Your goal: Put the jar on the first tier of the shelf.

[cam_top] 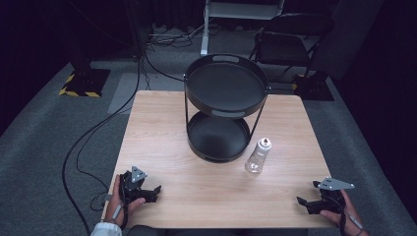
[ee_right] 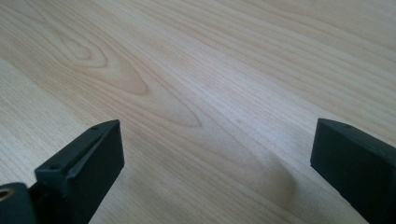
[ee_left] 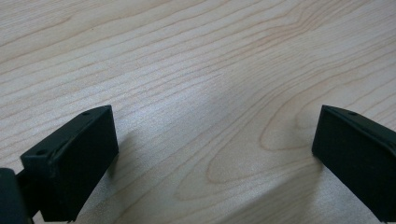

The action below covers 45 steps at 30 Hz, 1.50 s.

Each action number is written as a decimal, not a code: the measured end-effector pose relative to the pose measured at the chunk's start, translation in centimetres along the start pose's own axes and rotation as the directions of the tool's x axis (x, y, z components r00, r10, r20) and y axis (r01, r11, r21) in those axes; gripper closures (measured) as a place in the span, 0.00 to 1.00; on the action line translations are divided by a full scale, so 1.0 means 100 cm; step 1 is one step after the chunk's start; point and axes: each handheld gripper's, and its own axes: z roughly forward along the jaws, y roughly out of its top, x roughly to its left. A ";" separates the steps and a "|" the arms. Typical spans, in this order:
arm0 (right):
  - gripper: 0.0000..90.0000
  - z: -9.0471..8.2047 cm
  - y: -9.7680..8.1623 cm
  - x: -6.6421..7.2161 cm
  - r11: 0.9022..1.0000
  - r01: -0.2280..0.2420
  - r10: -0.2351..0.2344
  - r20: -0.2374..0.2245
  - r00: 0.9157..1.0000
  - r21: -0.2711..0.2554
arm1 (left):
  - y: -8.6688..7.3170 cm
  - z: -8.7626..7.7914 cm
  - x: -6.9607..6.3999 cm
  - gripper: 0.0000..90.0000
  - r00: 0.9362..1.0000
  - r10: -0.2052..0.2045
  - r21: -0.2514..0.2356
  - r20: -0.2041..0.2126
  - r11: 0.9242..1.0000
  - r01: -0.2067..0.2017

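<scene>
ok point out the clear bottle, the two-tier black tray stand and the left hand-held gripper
clear bottle (cam_top: pixel 257 157), high view, on its transparent body
two-tier black tray stand (cam_top: pixel 227 112), high view, on the near rim of the upper tray
left hand-held gripper (cam_top: pixel 152 192), high view, midway between its fingertips

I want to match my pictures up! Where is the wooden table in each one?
High view: the wooden table sits in the middle, under the black two-tier tray stand and the clear bottle.
Left gripper view: it is the pale wood between and beyond the open left tongs.
Right gripper view: pale wood again, between the open right tongs.
Shared landmark: the table's wavy wood grain.
</scene>
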 end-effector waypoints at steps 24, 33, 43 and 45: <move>0.03 -0.004 0.029 0.010 0.999 0.042 -0.042 -0.006 0.999 -0.029 | 0.000 0.000 0.000 0.00 1.000 0.000 0.000 0.000 1.000 0.000; 0.03 0.001 0.044 0.017 0.997 0.071 -0.071 -0.012 0.997 -0.038 | 0.000 0.000 0.000 0.00 1.000 0.000 0.000 -0.001 1.000 0.000; 0.03 0.008 0.058 0.023 0.994 0.094 -0.095 -0.028 0.995 -0.052 | 0.000 0.000 0.000 0.00 1.000 0.000 0.000 0.000 1.000 0.000; 0.03 0.010 0.062 0.024 0.993 0.097 -0.099 -0.031 0.995 -0.059 | 0.000 0.000 0.000 0.00 1.000 0.000 0.000 0.000 1.000 0.000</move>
